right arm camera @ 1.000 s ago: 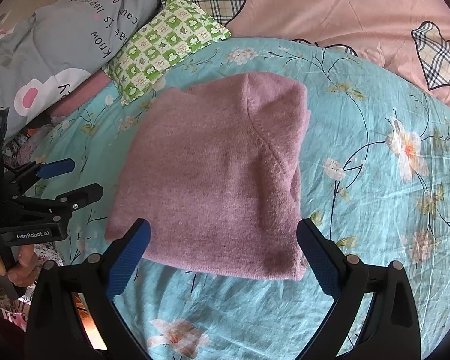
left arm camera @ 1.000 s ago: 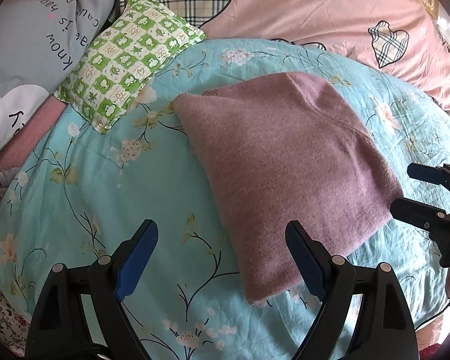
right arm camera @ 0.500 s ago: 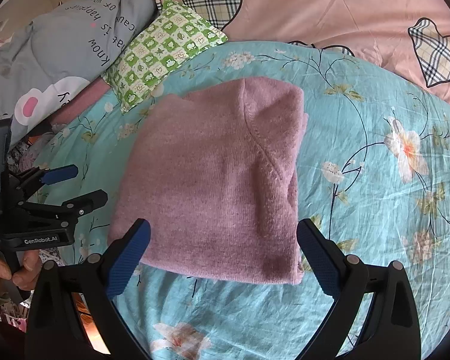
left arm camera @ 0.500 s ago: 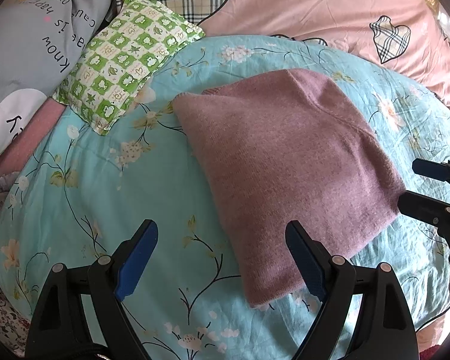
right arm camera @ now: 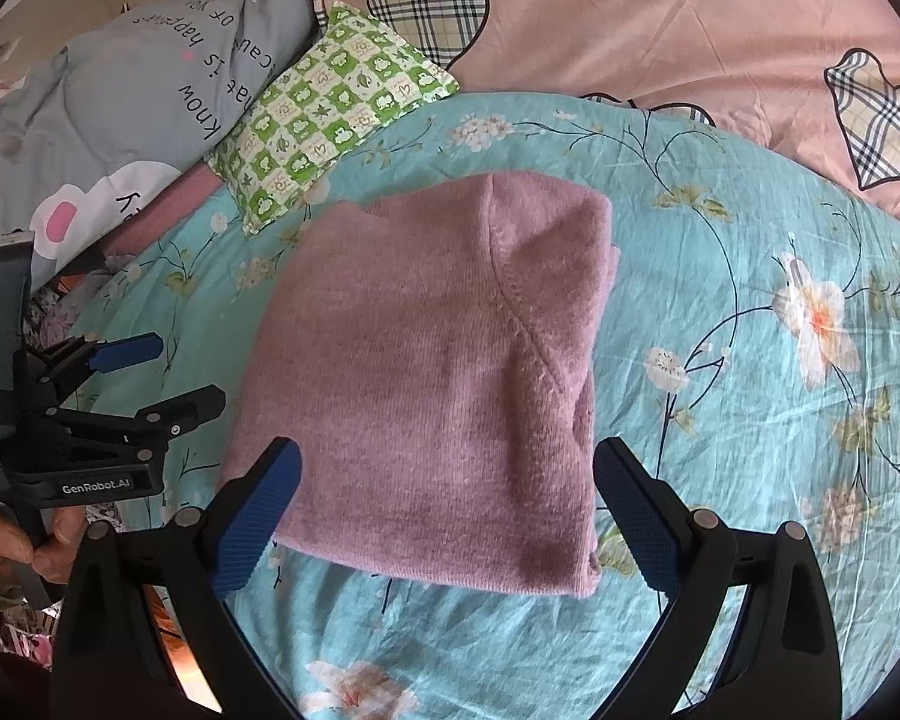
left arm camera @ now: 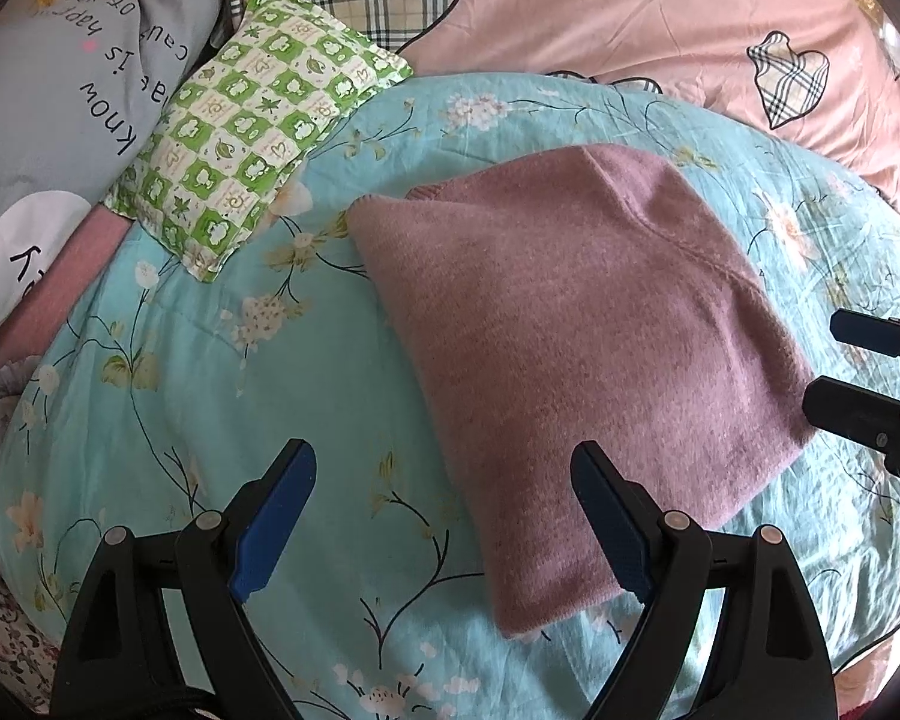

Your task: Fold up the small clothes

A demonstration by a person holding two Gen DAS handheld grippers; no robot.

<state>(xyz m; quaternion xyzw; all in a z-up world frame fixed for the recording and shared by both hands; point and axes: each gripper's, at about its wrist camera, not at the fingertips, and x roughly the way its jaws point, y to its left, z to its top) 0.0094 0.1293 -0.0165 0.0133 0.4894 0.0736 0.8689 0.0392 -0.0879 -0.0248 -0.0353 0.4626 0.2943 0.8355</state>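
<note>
A mauve knit garment [left arm camera: 576, 348] [right arm camera: 444, 372] lies folded into a flat rectangle on the turquoise floral bedspread [left arm camera: 222, 384] [right arm camera: 750, 396]. My left gripper [left arm camera: 444, 480] [right arm camera: 177, 375] hovers open near the garment's front left corner, nothing between its blue pads. My right gripper [right arm camera: 447, 474] [left arm camera: 825, 360] hangs open above the garment's near edge, also empty. Neither touches the cloth. A seam line runs diagonally across the garment's upper face.
A green checked pillow [left arm camera: 252, 120] [right arm camera: 336, 114] rests at the back left. Beside it lies a grey quilt with lettering [left arm camera: 66, 96] [right arm camera: 114, 96]. A pink heart-print duvet [left arm camera: 600, 18] [right arm camera: 660, 30] fills the back. A person's hand [right arm camera: 12, 540] holds the left gripper's handle.
Both grippers have drifted back slightly from the garment, still open. The garment has not moved.
</note>
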